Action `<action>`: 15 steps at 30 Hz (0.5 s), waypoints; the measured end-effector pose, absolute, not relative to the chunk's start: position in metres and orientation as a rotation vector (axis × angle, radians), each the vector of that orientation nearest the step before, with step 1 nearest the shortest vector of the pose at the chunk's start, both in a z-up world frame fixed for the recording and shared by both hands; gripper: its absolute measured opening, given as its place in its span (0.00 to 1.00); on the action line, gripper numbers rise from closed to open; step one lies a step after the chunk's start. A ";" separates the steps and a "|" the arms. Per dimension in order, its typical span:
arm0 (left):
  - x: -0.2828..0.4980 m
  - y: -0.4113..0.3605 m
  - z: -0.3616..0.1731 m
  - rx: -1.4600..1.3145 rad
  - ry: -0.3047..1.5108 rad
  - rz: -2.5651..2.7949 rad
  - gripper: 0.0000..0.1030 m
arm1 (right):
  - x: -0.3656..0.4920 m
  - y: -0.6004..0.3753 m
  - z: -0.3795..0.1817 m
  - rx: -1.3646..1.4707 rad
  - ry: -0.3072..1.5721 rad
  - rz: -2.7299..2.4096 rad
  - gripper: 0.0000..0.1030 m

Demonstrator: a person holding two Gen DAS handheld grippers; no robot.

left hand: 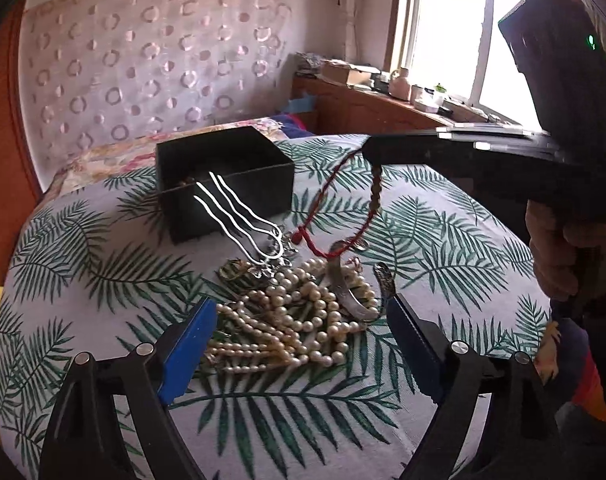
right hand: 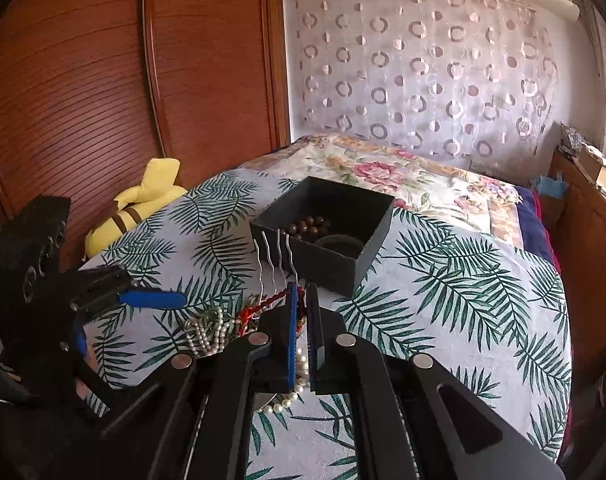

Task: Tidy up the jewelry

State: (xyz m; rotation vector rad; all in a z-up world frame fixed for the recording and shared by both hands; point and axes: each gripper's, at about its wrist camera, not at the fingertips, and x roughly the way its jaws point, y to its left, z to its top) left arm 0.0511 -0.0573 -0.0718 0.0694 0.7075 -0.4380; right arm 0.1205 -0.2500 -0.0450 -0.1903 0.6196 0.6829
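Note:
A heap of pearl strands (left hand: pixel 291 328) lies on the palm-leaf bedspread (left hand: pixel 443 240), with a silver bangle (left hand: pixel 351 296) and wavy silver hair forks (left hand: pixel 239 216) on its far side. My left gripper (left hand: pixel 303 340) is open, its blue pads on either side of the pearls without pressing them. My right gripper (left hand: pixel 373 154) is shut on a red braided cord (left hand: pixel 373 200), whose loop hangs down to the heap. In the right wrist view the right gripper (right hand: pixel 301 292) pinches the red cord (right hand: pixel 271 300) just short of the black box (right hand: pixel 367 216), which holds brown beads (right hand: pixel 307 226).
The black box (left hand: pixel 223 176) stands open beyond the heap. A yellow plush toy (right hand: pixel 143 196) lies at the bed's left edge by a wooden wardrobe (right hand: pixel 103 100). A floral quilt (right hand: pixel 383 176) covers the far bed. A cluttered wooden cabinet (left hand: pixel 383 108) stands under the window.

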 end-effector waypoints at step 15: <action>0.056 -0.080 -0.072 0.060 0.739 -0.490 0.73 | 0.124 -0.287 -0.036 -0.148 0.590 0.583 0.05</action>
